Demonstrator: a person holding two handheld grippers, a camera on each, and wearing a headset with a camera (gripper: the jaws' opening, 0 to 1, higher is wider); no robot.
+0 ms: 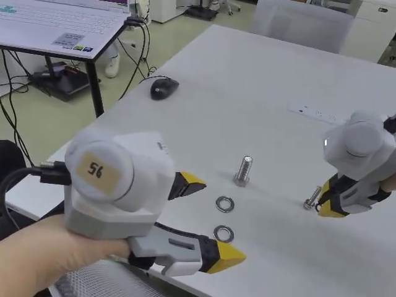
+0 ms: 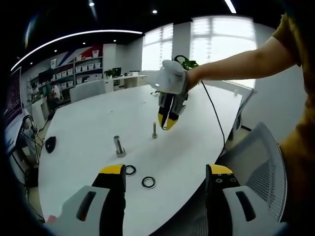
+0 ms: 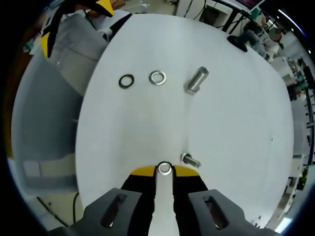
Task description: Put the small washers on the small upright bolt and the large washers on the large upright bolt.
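Holding a small washer (image 3: 164, 169) clamped between its jaws, the right hand-held gripper (image 1: 327, 209) hangs just beside the small upright bolt (image 1: 311, 198) at the right of the bench (image 1: 260, 80). The step in hand appears to be seating that washer; the next move calls for centring its hole over the bolt tip, lowering and letting go. The left hand-held gripper (image 1: 207, 219), jaws apart and empty, flanks the far large washer (image 1: 224, 203) and near large washer (image 1: 223, 234), which lie flat near the large upright bolt (image 1: 243, 171).
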